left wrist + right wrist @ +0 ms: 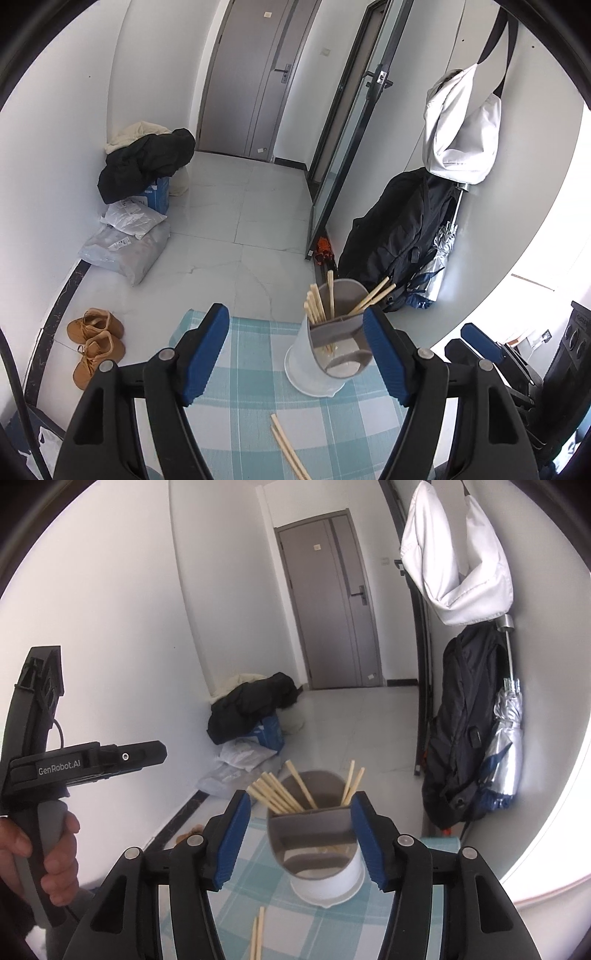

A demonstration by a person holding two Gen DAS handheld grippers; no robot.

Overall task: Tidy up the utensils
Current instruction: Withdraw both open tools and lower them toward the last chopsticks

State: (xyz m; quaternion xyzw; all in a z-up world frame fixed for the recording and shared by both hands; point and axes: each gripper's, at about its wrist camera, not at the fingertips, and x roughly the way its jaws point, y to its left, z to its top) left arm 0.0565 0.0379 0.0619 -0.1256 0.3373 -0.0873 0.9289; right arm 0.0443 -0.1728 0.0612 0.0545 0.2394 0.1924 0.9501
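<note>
On a blue and white checked cloth: a white and grey utensil holder, upright, near the far edge. Inside the holder, many wooden chopsticks, bunched on the left side, a few more leaning on the right. Two loose chopsticks flat on the cloth, close in front of the holder. Left gripper spread wide, nothing pinched, holder just inside its right finger. Right gripper spread too, nothing squeezed, holder seen between its blue pads. A hand around the left tool's grey handle. Brown shoes down on the floor.
</note>
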